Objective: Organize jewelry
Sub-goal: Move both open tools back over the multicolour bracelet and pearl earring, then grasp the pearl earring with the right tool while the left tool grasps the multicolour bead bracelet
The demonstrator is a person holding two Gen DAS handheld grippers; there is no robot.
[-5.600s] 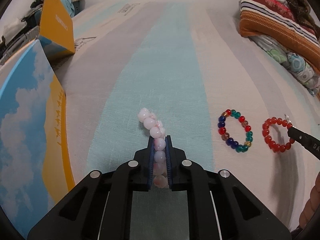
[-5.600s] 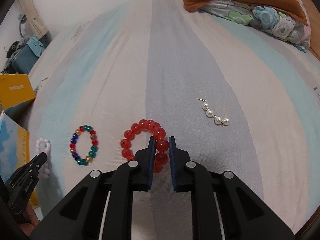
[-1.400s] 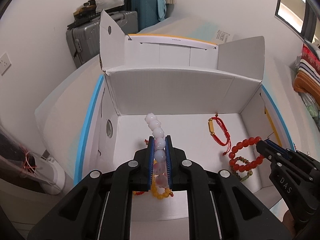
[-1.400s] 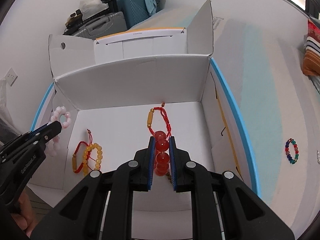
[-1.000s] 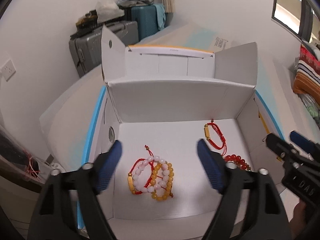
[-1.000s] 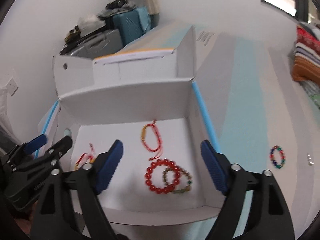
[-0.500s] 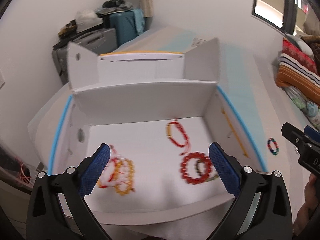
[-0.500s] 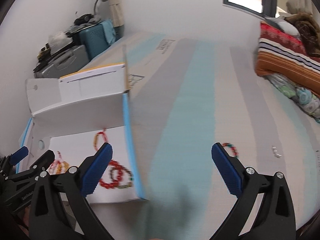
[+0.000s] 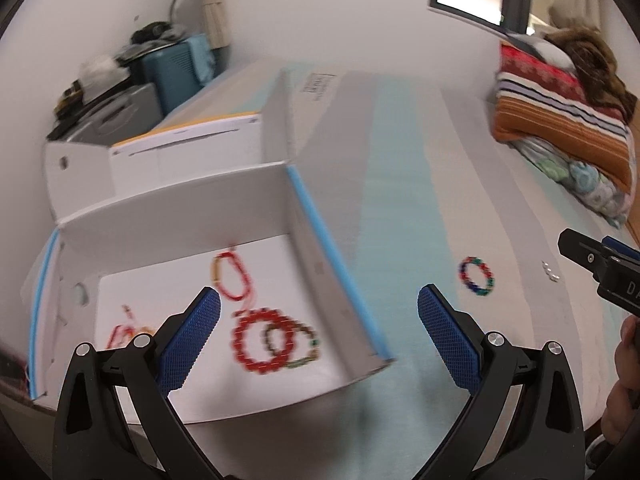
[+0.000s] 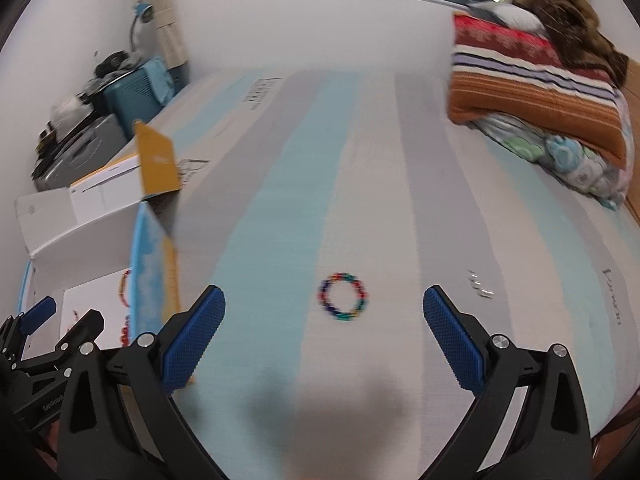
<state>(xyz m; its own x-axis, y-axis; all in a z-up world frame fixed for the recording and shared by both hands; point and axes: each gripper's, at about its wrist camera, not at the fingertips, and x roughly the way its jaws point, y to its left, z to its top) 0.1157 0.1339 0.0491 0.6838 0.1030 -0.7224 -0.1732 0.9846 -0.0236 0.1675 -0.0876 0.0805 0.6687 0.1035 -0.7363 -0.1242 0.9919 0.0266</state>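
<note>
bare striped bedspread (image 10: 360,184) lies open ahead; box wall (image 10: 154,256) blocks left, folded blankets (image 10: 536,92) far right.

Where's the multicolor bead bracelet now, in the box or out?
Out. The multicolor bead bracelet lies flat on the striped bedsheet, well clear of the white box; neither tongs touch it.

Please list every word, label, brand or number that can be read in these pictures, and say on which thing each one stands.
"DA": the start of a cut-off white marking on the right gripper.
Black print on the bedsheet: too blurred to read.
Grey lettering near the sheet's right edge: not legible.
Marking on the left gripper: too small to read.
</note>
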